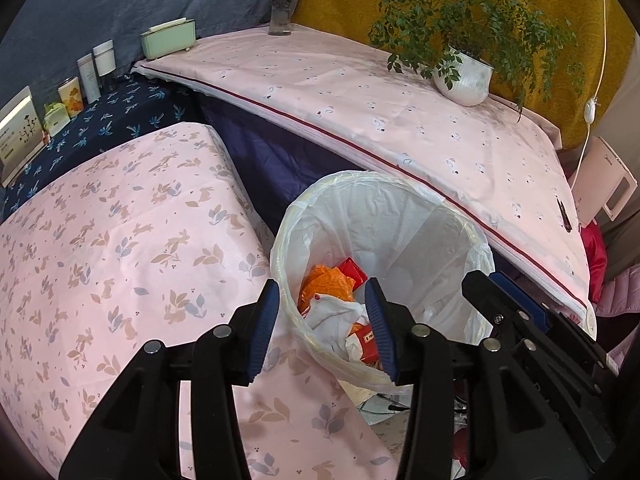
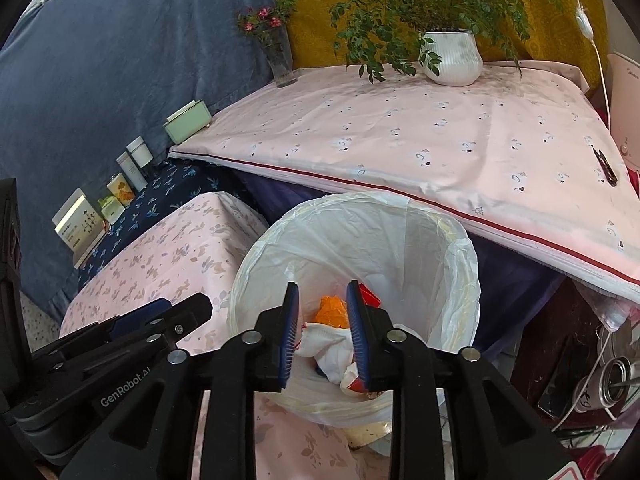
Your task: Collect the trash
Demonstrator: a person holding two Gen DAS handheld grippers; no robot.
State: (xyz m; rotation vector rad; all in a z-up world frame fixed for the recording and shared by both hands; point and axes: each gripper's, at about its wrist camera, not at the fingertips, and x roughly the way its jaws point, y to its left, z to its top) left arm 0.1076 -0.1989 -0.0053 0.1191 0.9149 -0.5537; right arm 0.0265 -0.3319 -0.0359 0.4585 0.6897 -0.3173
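Observation:
A round bin lined with a white plastic bag (image 1: 400,216) stands between two covered tables; it also shows in the right wrist view (image 2: 400,236). Inside lie orange wrapping (image 1: 324,280), red packaging (image 1: 354,270) and crumpled white paper (image 1: 336,316); the same trash shows in the right wrist view (image 2: 332,344). My left gripper (image 1: 322,292) is open and empty above the bin's near left rim. My right gripper (image 2: 322,292) is open and empty over the bin's near rim. The right gripper's fingers (image 1: 500,292) appear at the bin's right side in the left wrist view.
A low table with a pink rabbit-print cloth (image 1: 120,248) lies left of the bin. A higher pink-covered table (image 2: 440,148) behind it carries a white potted plant (image 2: 452,56), a glass flower vase (image 2: 282,60) and a black clip (image 2: 606,166). Small boxes and bottles (image 1: 80,88) line the far left.

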